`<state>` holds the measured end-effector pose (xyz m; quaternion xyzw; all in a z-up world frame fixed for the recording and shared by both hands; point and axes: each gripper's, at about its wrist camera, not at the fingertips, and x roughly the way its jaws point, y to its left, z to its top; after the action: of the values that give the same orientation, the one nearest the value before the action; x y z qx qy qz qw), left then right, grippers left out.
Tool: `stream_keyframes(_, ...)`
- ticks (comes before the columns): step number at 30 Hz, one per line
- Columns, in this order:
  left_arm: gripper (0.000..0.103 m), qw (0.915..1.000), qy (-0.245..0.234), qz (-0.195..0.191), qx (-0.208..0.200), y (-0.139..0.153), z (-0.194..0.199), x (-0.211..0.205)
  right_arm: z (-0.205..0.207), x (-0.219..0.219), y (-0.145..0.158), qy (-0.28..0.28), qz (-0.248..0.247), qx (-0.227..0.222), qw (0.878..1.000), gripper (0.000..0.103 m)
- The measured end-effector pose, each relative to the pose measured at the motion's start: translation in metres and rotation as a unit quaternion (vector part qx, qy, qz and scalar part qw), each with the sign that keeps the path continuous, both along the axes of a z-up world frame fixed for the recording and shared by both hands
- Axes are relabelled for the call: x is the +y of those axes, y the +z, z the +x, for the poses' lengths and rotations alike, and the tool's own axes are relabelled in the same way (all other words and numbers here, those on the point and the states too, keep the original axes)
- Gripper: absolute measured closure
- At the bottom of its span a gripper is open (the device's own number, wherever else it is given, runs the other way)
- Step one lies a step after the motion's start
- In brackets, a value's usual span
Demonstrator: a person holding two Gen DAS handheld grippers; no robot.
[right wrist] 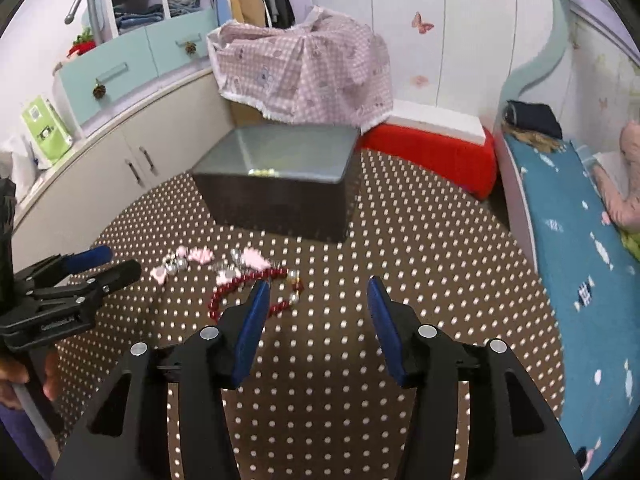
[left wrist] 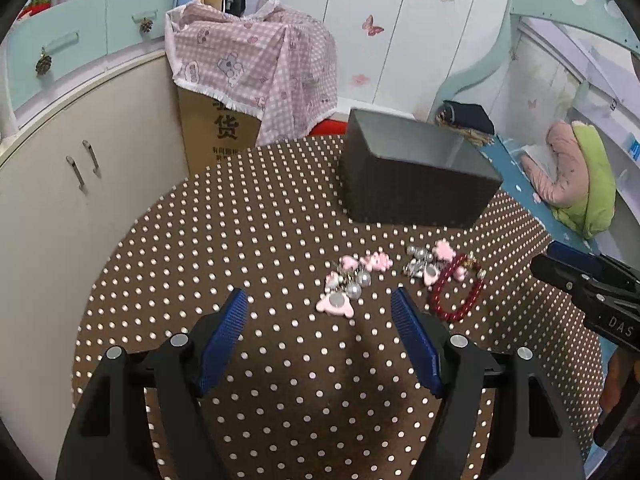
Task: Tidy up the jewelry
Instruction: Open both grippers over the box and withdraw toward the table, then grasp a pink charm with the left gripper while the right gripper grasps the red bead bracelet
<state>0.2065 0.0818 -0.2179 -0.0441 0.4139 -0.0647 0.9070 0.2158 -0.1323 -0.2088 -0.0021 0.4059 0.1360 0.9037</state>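
On the brown polka-dot table point(left wrist: 280, 224) lie two pink-and-pearl charm bracelets point(left wrist: 348, 280) point(left wrist: 430, 262) and a red bead bracelet point(left wrist: 456, 294). A dark open box point(left wrist: 416, 176) stands behind them. My left gripper point(left wrist: 320, 300) is open and empty, just in front of the left pink bracelet. My right gripper point(right wrist: 318, 286) is open and empty; its left finger overlaps the red bead bracelet point(right wrist: 236, 286) in the right wrist view. The box point(right wrist: 280, 184) holds something small and shiny. The pink bracelets point(right wrist: 180, 262) lie left of the red one.
A cardboard box under a pink checked cloth point(left wrist: 248, 60) stands behind the table. White cabinets point(left wrist: 80, 184) curve along the left. A red stool point(right wrist: 432, 152) and a bed with a blue sheet point(right wrist: 568, 248) are at the right.
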Motion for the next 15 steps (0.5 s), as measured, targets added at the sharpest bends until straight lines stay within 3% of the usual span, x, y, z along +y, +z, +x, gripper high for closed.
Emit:
stream_keyframes(11,0.033,0.9993,-0.006,0.035,0.010,-0.016,0.012,-0.011,0.001,0.005,-0.023,0.002,0.003,0.020,1.000,0.048)
stream_keyframes(13,0.037,0.9991,-0.009,0.039,0.012,-0.018,0.016,-0.011,0.003,0.006,-0.025,0.002,0.002,0.022,1.000,0.048)
stream_keyframes(15,0.049,0.9992,-0.015,0.032,0.019,-0.021,0.020,-0.011,0.003,0.006,-0.027,0.002,0.003,0.024,1.000,0.048)
